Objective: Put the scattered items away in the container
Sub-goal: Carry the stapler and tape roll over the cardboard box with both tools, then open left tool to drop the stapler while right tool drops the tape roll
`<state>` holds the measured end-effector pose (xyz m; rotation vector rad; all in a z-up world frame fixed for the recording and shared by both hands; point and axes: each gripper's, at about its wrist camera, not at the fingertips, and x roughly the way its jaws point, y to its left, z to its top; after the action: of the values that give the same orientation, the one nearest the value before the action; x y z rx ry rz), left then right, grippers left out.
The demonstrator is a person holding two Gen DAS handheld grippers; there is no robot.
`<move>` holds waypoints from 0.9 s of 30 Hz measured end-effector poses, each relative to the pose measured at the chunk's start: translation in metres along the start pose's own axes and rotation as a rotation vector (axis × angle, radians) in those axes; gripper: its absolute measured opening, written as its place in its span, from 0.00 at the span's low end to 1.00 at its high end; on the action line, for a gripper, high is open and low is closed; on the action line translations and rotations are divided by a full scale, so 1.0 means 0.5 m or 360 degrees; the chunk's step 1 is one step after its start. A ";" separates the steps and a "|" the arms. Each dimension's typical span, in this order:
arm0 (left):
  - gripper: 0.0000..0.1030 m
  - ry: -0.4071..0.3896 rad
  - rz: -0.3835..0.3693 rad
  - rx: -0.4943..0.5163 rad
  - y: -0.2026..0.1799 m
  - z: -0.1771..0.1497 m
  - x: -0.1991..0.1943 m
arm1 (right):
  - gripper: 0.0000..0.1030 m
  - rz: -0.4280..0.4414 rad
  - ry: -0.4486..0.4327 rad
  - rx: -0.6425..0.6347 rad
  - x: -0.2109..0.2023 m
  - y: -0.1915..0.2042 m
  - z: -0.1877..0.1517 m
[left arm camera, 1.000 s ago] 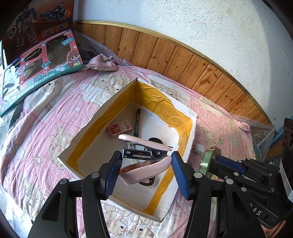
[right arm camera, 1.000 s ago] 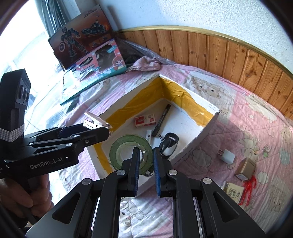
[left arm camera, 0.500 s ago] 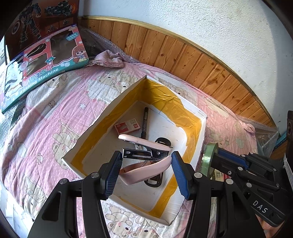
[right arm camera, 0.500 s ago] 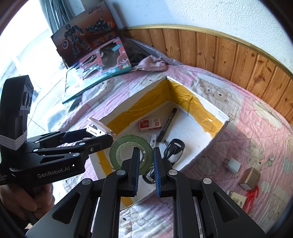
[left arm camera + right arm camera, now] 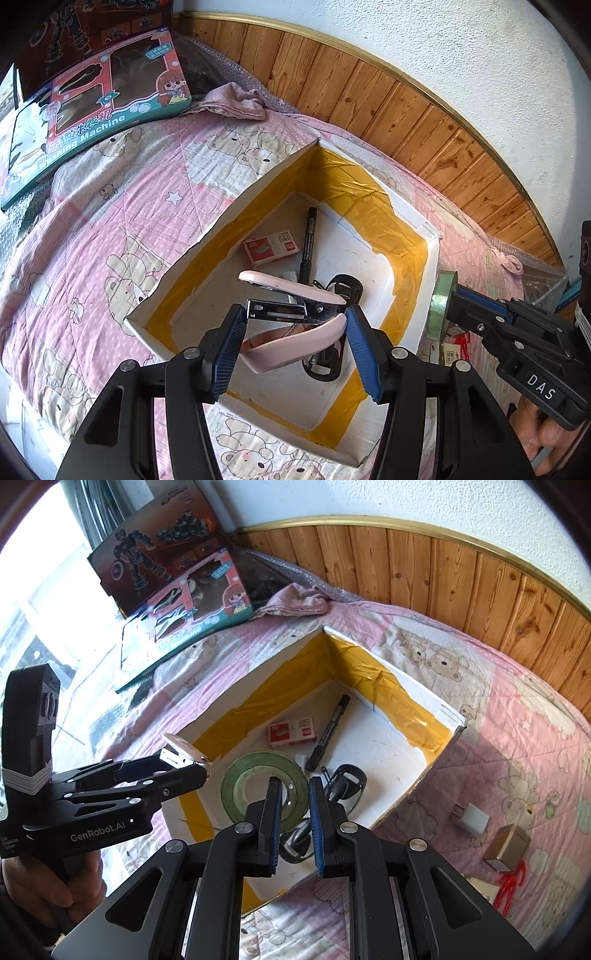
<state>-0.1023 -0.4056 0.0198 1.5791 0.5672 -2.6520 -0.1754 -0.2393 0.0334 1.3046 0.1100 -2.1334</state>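
Pink bear-print bedding (image 5: 110, 229) carries the yellow-taped white box (image 5: 428, 266) at frame centre. Both claws have drifted further over it since a second ago: the left claw (image 5: 295, 334) clamps the pink stapler (image 5: 295, 314) above the box floor, and the right claw (image 5: 293, 812) pinches the green tape roll (image 5: 255, 786). Release looks imminent; a charger plug (image 5: 472, 818) waits lower right.

A bed (image 5: 524, 716) with a pink bear-print quilt carries a white box (image 5: 236, 698) lined with yellow tape. Right of it lie a white charger (image 5: 472, 818), a small brown box (image 5: 506, 849) and a red cord (image 5: 511, 880); toy boxes (image 5: 195, 594) and crumpled cloth (image 5: 295, 600) sit far left.
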 end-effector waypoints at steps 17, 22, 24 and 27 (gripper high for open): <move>0.55 0.0157 0.0022 0.0043 -0.014 0.023 0.091 | 0.14 -0.0052 0.0119 0.0038 0.095 -0.077 0.078; 0.55 0.0192 0.0064 0.0048 -0.008 0.030 0.107 | 0.14 -0.0071 0.0180 -0.0035 0.129 -0.075 0.096; 0.55 0.0208 0.0082 0.0042 -0.002 0.031 0.113 | 0.14 -0.0081 0.0204 -0.0064 0.143 -0.073 0.104; 0.55 0.0230 0.0099 0.0030 0.008 0.030 0.121 | 0.14 -0.0095 0.0241 -0.0094 0.165 -0.075 0.118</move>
<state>-0.1443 -0.4033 -0.0263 1.7740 0.4896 -2.5212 -0.2677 -0.2703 -0.0142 1.4436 0.2762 -2.0623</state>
